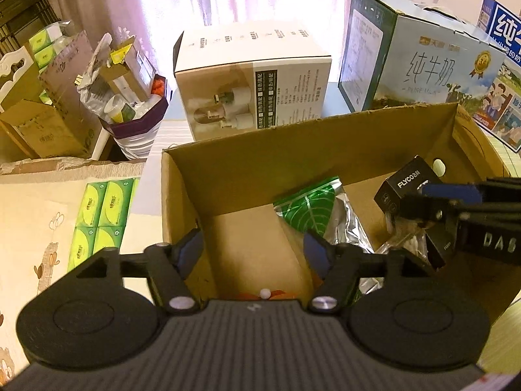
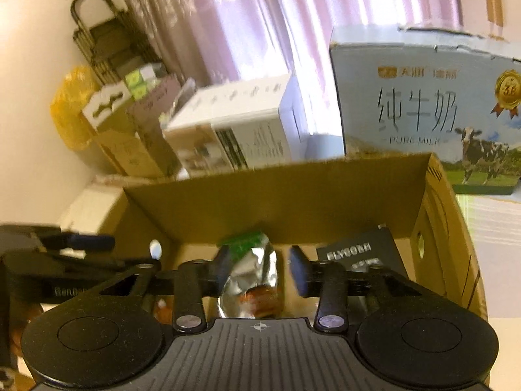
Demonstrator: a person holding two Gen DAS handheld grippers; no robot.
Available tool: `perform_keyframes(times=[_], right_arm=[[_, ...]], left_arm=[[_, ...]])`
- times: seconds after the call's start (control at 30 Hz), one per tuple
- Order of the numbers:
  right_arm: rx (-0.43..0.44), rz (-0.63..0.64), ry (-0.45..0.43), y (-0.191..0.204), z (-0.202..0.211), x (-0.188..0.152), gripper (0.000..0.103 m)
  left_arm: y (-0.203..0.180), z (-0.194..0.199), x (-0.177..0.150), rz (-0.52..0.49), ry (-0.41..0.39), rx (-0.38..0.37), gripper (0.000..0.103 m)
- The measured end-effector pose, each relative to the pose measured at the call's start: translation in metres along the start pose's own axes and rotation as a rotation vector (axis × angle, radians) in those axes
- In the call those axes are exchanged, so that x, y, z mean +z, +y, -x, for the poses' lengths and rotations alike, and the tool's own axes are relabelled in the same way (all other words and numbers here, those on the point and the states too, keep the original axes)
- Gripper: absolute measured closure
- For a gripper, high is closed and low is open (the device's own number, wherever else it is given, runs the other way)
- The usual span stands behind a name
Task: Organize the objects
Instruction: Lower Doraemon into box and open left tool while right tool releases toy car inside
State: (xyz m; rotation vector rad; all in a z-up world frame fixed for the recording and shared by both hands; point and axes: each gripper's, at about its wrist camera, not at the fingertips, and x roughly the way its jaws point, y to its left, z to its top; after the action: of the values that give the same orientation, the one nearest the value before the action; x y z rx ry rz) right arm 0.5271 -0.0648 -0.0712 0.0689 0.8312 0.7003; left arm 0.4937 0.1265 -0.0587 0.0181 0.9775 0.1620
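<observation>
An open cardboard box [image 1: 293,150] holds a silver foil pouch with a green leaf print [image 1: 309,208], a black FLYCO box [image 1: 403,185] and a clear bag of cotton swabs [image 1: 407,244]. My left gripper [image 1: 254,254] hangs open over the bare left part of the box floor, nothing between its fingers. My right gripper [image 2: 260,268] is open inside the same box. The foil pouch [image 2: 254,270] lies between its fingers; the right pad stands clear of it. The FLYCO box [image 2: 355,254] sits just to its right.
Behind the cardboard box stand a white appliance carton [image 1: 254,78] and a pale blue milk carton [image 1: 416,62]. Green tissue packs [image 1: 101,218] lie to the left. A purple bin of clutter [image 1: 130,110] and brown cartons [image 1: 42,123] fill the far left.
</observation>
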Motion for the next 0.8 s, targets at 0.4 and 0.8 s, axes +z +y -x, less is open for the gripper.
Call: perform_keyframes(times=[0.4,0.8], right_arm=[[0.003,-0.006,-0.044,-0.003,0.023,0.006,0.044],[0.01,-0.041,-0.068,-0.005,0.058,-0.007,0.041]], left_arm=[[-0.001,0.021,-0.002,0.007,-0.048,-0.021,0.014],[-0.008,0.054,-0.013,0.01,-0.08,-0.045,0.011]])
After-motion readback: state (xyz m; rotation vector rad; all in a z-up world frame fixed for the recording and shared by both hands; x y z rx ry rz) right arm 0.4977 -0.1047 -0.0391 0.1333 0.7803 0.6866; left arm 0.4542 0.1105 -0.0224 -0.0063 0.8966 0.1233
